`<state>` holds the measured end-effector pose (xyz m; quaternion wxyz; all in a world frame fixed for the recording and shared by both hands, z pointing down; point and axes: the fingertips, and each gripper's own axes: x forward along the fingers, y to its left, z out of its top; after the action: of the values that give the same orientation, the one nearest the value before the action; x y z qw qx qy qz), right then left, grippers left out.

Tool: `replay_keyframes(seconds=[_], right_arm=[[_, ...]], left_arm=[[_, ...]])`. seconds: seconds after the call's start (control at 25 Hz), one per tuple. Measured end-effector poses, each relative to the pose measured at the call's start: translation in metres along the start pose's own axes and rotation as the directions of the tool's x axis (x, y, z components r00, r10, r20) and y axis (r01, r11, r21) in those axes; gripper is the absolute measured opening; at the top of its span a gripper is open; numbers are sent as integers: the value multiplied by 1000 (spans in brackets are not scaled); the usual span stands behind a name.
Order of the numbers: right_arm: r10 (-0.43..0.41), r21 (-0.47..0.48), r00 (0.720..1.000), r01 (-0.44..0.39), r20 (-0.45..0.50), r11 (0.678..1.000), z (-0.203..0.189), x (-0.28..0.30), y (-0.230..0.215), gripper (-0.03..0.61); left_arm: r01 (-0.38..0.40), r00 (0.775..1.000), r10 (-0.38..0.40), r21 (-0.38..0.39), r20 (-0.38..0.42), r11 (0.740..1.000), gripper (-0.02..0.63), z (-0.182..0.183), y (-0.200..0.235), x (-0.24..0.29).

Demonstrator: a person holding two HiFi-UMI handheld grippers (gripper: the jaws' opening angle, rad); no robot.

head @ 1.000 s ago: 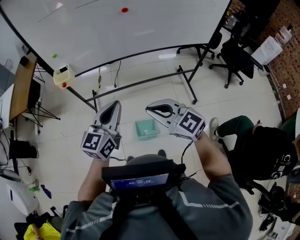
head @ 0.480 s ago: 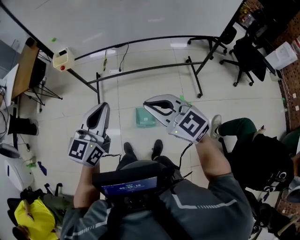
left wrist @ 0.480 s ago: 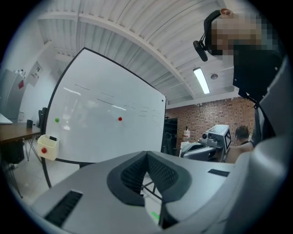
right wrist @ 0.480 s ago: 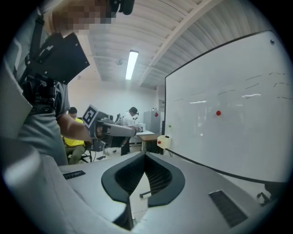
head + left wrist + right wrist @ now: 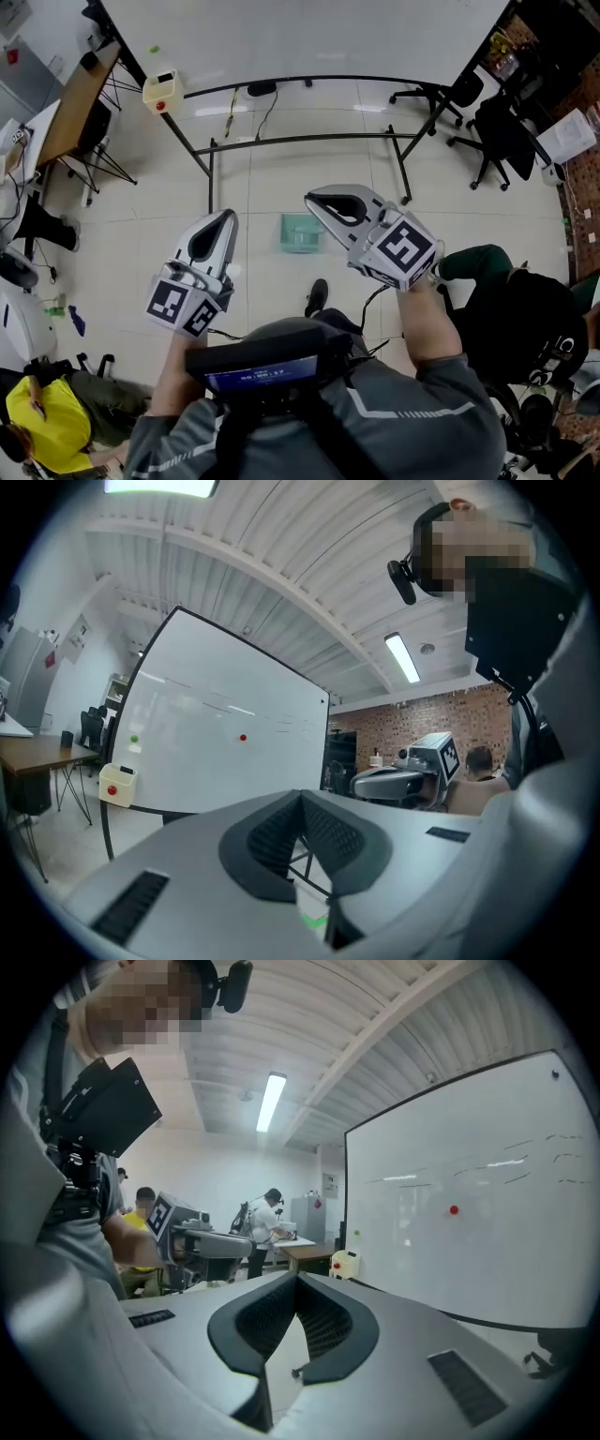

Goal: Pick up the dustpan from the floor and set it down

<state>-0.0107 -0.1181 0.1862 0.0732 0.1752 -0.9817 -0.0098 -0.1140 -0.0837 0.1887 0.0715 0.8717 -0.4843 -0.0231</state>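
left hand-held gripper [image 5: 223, 221] and right hand-held gripper [image 5: 317, 200] have shifted, jaws together on nothing, dustpan [image 5: 302, 232] on open floor [image 5: 281, 183] between them.

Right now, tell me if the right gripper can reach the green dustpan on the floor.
Probably yes: the floor around the dustpan is bare. But the right gripper hangs high, jaws shut, so lower and open first.

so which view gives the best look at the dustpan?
Head view: the green dustpan lies almost whole on the floor, near the whiteboard stand. Left gripper view shows only a green sliver low in its jaw gap; I can't tell if that's it. Right gripper view shows none of it.
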Motion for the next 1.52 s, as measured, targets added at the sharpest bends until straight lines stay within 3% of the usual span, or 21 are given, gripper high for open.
replay_keyframes(seconds=[0.2, 0.48, 0.72, 0.96, 1.2, 1.52], right_arm=[[-78, 5, 996, 78, 32, 997, 16, -2, 89, 17], [-232, 26, 973, 231, 15, 973, 35, -10, 211, 17], [-311, 36, 950, 311, 1, 950, 49, -41, 282, 17], [-312, 33, 950, 312, 10, 950, 68, -76, 318, 15], [-304, 3, 953, 304, 8, 953, 81, -134, 318, 15], [-283, 5, 958, 284, 44, 959, 86, -149, 322, 15]], left_arm=[[-4, 1000, 3, -51, -23, 999, 29, -6, -8, -96], [107, 994, -107, -39, 16, 994, 29, -3, -36, -213], [162, 987, -161, -46, 26, 986, 28, 7, -72, -271], [153, 987, -153, -16, 49, 988, 29, 26, -109, -295], [123, 989, -123, 8, 81, 992, 29, 44, -169, -281], [56, 992, -57, 14, 109, 998, 29, 45, -181, -281]])
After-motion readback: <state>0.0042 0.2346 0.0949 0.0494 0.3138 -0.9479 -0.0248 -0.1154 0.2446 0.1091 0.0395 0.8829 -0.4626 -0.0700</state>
